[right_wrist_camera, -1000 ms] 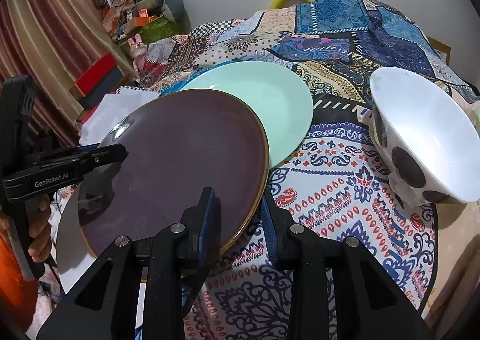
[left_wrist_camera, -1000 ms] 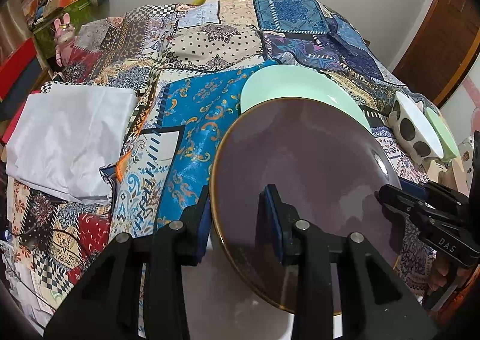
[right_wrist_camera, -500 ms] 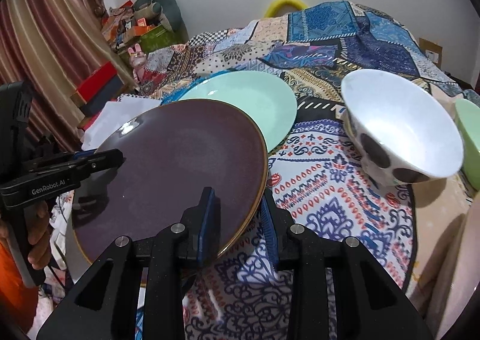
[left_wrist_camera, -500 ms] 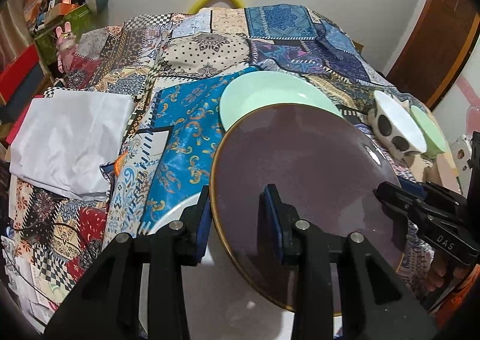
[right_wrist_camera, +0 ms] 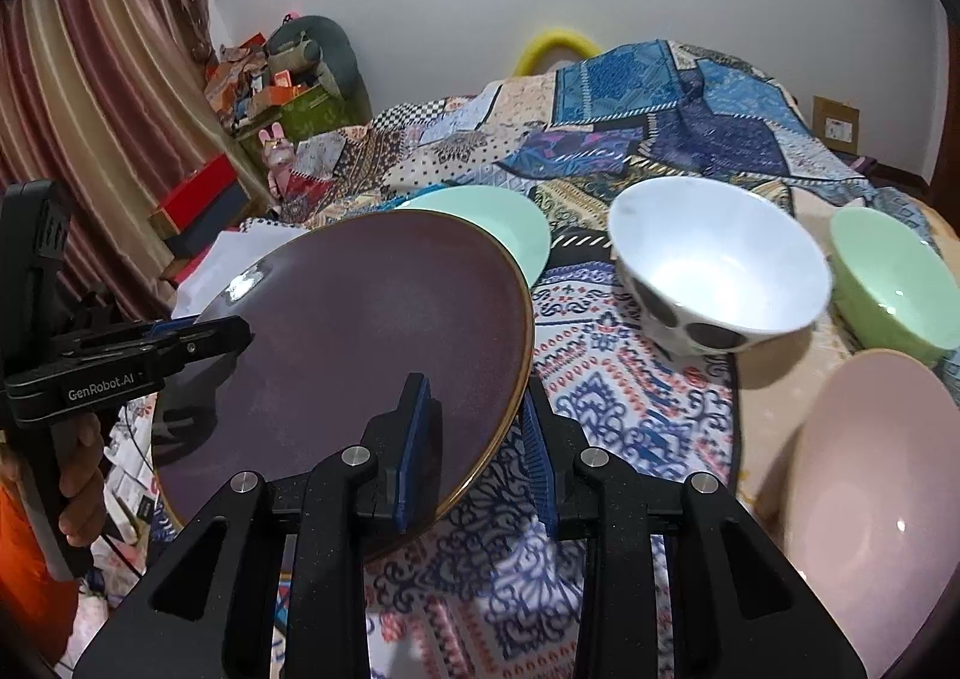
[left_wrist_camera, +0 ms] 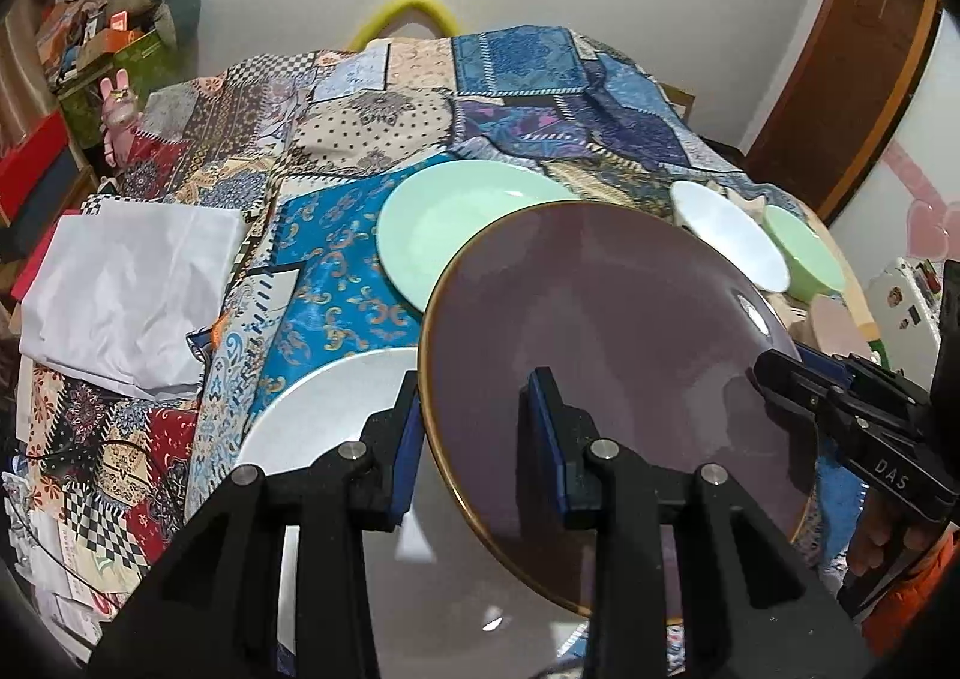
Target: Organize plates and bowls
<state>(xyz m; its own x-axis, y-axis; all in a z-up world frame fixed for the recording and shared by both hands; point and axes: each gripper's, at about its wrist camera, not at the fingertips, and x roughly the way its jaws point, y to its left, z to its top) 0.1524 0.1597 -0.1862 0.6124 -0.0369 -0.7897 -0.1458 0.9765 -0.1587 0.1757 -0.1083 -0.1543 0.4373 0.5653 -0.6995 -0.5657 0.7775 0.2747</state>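
Observation:
A dark purple plate (left_wrist_camera: 630, 343) with a gold rim hangs tilted above the patterned bedspread, gripped at opposite edges. My left gripper (left_wrist_camera: 477, 439) is shut on its left rim, and my right gripper (right_wrist_camera: 474, 439) is shut on its right rim. In the other hand's view, each shows at the far edge: the right gripper (left_wrist_camera: 765, 370), the left gripper (right_wrist_camera: 240, 328). A white plate (left_wrist_camera: 324, 415) lies beneath the purple plate (right_wrist_camera: 360, 331). Behind it lies a mint plate (left_wrist_camera: 456, 223) (right_wrist_camera: 510, 217). To the right stand a white spotted bowl (right_wrist_camera: 720, 265), a green bowl (right_wrist_camera: 894, 283) and a pink bowl (right_wrist_camera: 870, 487).
A white folded cloth (left_wrist_camera: 132, 289) lies on the bedspread at the left. Boxes and toys (left_wrist_camera: 114, 37) pile up in the back left corner beside a curtain (right_wrist_camera: 90, 109). A wooden door (left_wrist_camera: 852, 79) stands at the right. A person's hands hold both gripper handles.
Both grippers have risen and drawn back with the purple plate between them. The white plate under it has come into view, and the green and pink bowls now show.

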